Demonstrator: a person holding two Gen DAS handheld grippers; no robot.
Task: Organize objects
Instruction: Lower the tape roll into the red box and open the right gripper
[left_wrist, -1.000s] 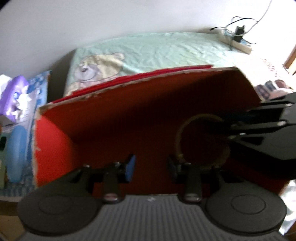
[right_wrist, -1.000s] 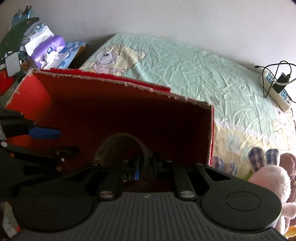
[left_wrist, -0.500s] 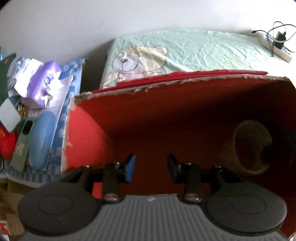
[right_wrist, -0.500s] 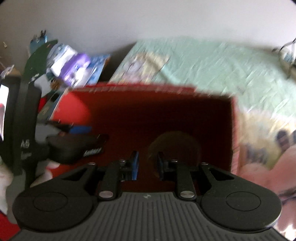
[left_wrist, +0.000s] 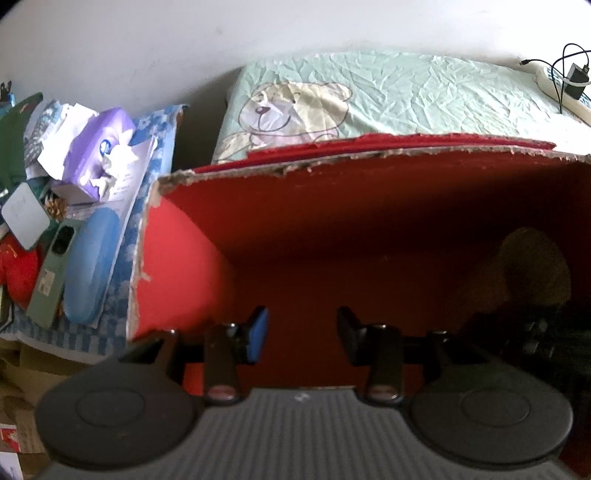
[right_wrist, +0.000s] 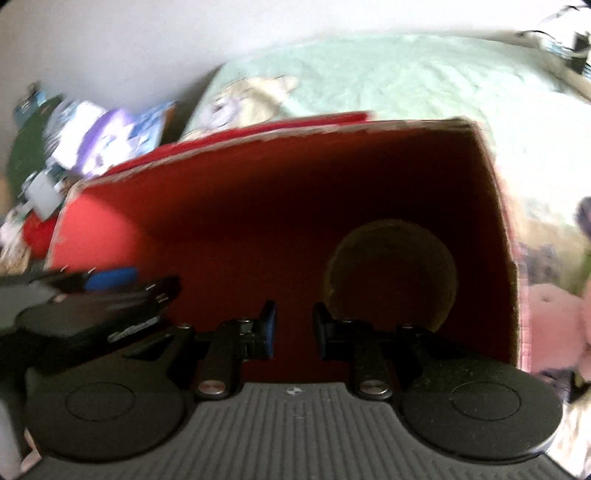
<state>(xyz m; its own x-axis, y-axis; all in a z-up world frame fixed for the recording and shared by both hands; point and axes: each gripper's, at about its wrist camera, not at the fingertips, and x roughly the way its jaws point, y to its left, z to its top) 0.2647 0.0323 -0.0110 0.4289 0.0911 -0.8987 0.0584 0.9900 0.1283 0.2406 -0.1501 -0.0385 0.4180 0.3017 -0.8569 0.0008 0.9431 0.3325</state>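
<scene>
— Where's the cup?
— The brown cup (right_wrist: 391, 273) lies on its side inside the red box (right_wrist: 280, 199), toward its right wall. The right gripper (right_wrist: 291, 328) is parted and empty; the left gripper (left_wrist: 299, 332) is wide, also empty.
— Next?
— Probably lift clear of the box without nudging it; the view's blurred.

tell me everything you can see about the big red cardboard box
The big red cardboard box is open-topped, red inside and out, with raw, frayed brown rims where flaps look torn away. It sits on the pale green bear-print bedsheet, beside a cluttered side surface. Its interior is in deep shadow; a brownish round woven-looking container lies inside, near the right wall, mouth facing the right wrist camera. Both the left gripper and right gripper are open at the near side, holding nothing.
</scene>
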